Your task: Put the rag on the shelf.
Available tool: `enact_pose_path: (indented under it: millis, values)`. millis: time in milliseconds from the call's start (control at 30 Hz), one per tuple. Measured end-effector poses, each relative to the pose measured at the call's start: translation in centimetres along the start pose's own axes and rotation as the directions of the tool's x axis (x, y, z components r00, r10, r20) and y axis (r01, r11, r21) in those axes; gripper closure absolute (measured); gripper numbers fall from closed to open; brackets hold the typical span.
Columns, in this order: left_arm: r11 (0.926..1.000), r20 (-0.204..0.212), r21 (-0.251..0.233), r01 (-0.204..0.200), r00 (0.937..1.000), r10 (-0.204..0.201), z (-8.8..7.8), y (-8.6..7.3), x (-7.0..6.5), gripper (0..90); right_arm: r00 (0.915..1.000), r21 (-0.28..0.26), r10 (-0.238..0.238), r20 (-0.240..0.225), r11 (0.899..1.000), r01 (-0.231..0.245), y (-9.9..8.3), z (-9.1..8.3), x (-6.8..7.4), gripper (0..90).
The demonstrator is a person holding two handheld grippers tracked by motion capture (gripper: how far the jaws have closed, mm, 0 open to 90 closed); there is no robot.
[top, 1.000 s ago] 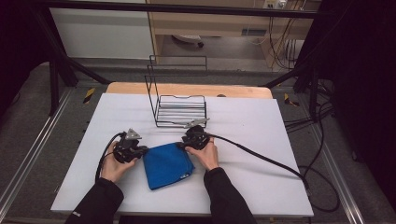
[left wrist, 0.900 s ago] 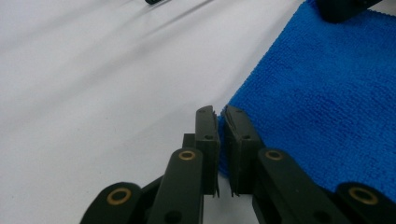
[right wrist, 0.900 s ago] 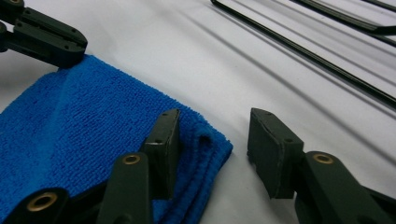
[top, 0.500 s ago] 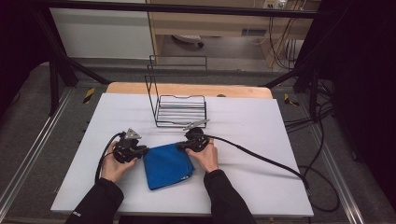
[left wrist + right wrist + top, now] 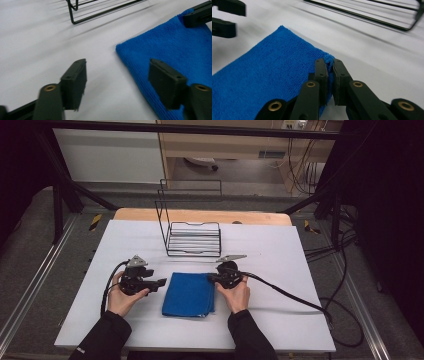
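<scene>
A folded blue cloth (image 5: 189, 294) lies flat on the white table (image 5: 280, 255) between my two hands. My right gripper (image 5: 211, 278) is shut on the cloth's far right corner; in the right gripper view the jaws pinch that corner of the blue cloth (image 5: 272, 75) between them (image 5: 330, 65). My left gripper (image 5: 161, 282) stands open just left of the cloth's far left corner. In the left gripper view its jaws (image 5: 117, 75) straddle the edge of the blue cloth (image 5: 170, 47), one over bare table and one over the cloth.
A black wire rack (image 5: 192, 236) stands behind the cloth at the table's middle back, also visible as the wire rack (image 5: 100, 10) and the wire rack (image 5: 372, 15). A black cable (image 5: 295, 296) trails right from my right gripper.
The right gripper pulled its cloth corner to the right and back, straightening the cloth. The left gripper has let go of the cloth and stands open beside it.
</scene>
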State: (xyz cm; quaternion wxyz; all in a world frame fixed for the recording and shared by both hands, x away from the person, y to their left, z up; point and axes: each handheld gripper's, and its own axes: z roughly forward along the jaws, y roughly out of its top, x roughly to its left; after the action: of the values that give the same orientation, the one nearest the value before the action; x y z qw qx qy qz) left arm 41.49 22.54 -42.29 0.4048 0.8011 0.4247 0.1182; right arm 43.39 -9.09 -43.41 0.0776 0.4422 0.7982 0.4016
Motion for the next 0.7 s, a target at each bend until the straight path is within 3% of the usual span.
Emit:
enact_pose_path:
  millis: [100, 233, 400, 600, 700]
  values:
    - [0.9999, 0.002, -0.012, 0.006, 1.0, -0.006, 0.1, 0.2, -0.3, 22.2, 0.9997, -0.029, -0.018, -0.015, 0.999, 0.018, -0.4, 0.2, -0.5, 80.0]
    - [0.9997, -0.009, -0.024, 0.008, 0.9999, -0.008, 0.4, 0.5, -0.4, 21.3, 0.9981, -0.078, -0.06, -0.013, 0.995, 0.059, -0.5, 0.6, -1.1, 66.3]
    - [0.9995, -0.008, -0.005, 0.031, 0.9995, -0.031, 1.3, 1.2, -0.3, 31.1, 0.9943, -0.113, -0.107, -0.005, 0.988, 0.106, 0.0, -0.4, -1.3, 48.5]
    - [0.9995, -0.035, 0.004, 0.031, 0.9989, -0.031, 2.4, 1.9, -0.5, 38.4, 0.9913, -0.122, -0.13, -0.015, 0.984, 0.128, 0.5, -2.2, -1.8, 26.9]
    - [0.9987, -0.038, 0.033, 0.038, 0.9986, -0.037, 3.2, 2.1, -0.6, 44.2, 0.9928, -0.127, -0.115, -0.031, 0.986, 0.11, 0.4, -2.9, -2.2, 19.1]
